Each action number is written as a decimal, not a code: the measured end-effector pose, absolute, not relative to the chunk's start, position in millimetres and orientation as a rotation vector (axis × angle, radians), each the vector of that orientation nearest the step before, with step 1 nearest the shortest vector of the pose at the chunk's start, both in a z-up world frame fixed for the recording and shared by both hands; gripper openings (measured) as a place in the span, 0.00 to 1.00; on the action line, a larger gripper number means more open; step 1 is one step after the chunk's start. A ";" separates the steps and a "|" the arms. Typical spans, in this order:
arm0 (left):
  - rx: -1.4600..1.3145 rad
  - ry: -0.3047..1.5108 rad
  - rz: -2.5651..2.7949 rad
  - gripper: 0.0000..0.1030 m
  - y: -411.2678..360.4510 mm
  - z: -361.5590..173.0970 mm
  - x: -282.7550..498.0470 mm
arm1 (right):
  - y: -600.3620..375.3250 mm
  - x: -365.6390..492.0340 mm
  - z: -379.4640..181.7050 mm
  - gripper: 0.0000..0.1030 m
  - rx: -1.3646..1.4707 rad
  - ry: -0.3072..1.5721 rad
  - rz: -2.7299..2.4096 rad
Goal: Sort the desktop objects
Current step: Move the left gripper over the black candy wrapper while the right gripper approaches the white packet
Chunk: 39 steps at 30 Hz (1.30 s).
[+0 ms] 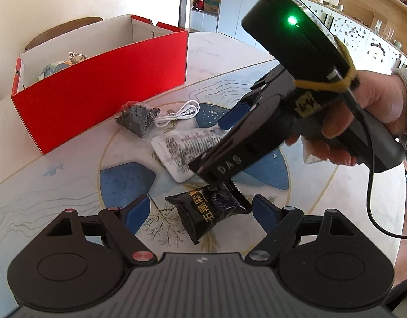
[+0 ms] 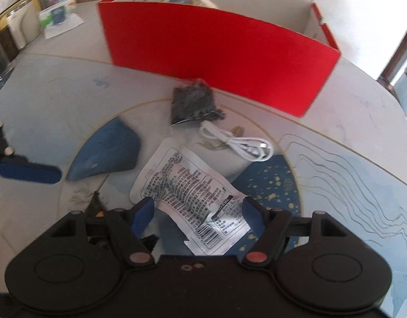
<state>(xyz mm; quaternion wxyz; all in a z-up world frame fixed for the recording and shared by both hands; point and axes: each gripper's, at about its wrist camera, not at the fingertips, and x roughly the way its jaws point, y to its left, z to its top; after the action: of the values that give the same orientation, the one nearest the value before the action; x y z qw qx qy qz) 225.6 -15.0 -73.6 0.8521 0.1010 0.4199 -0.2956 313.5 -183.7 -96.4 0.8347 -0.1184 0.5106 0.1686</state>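
A black snack packet (image 1: 211, 212) lies on the table between the fingers of my left gripper (image 1: 200, 212), which stands open around it without pressing. My right gripper (image 2: 198, 212), a person's hand (image 1: 367, 116) holding it, points down over a white printed packet (image 2: 187, 190). Its jaws are open and straddle the packet's near end, which still lies flat. The same packet (image 1: 177, 153) shows under the right gripper (image 1: 216, 145) in the left wrist view. One blue left finger (image 2: 28, 172) shows at the left edge of the right wrist view.
A red cardboard box (image 1: 97, 90) (image 2: 216, 61), open on top with some items inside, stands behind the packets. In front of it lie a mesh bag of dark bits (image 1: 137, 118) (image 2: 192, 103) and a coiled white cable (image 1: 177, 114) (image 2: 240, 144). Jars and cartons (image 2: 20, 31) crowd the table's far left.
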 end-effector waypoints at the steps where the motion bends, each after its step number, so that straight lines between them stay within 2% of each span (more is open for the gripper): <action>1: 0.214 0.883 -0.623 0.82 -15.0 -73.7 226.1 | -186.0 315.7 -96.3 0.71 -0.240 1.084 0.346; 11: 0.296 0.850 -0.689 0.82 -22.9 -76.7 228.5 | -212.6 331.1 -89.8 0.72 -0.144 1.107 0.315; 16: 0.395 0.819 -0.756 0.82 -30.7 -78.9 228.8 | -211.6 334.6 -84.2 0.76 -0.205 1.088 0.378; 28: 0.395 0.853 -0.799 0.82 -33.4 -90.2 237.8 | -197.9 350.6 -93.9 0.76 -0.423 1.115 0.576; 39: 0.352 0.865 -0.784 0.82 -27.2 -92.2 249.0 | -185.7 351.0 -105.7 0.75 -0.432 1.115 0.638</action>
<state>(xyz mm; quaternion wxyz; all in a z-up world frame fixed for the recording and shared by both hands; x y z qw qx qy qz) 249.0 -27.2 -92.2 0.8197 0.1654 0.4064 -0.3682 351.0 -185.7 -105.7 0.7790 -0.2000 0.5159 0.2950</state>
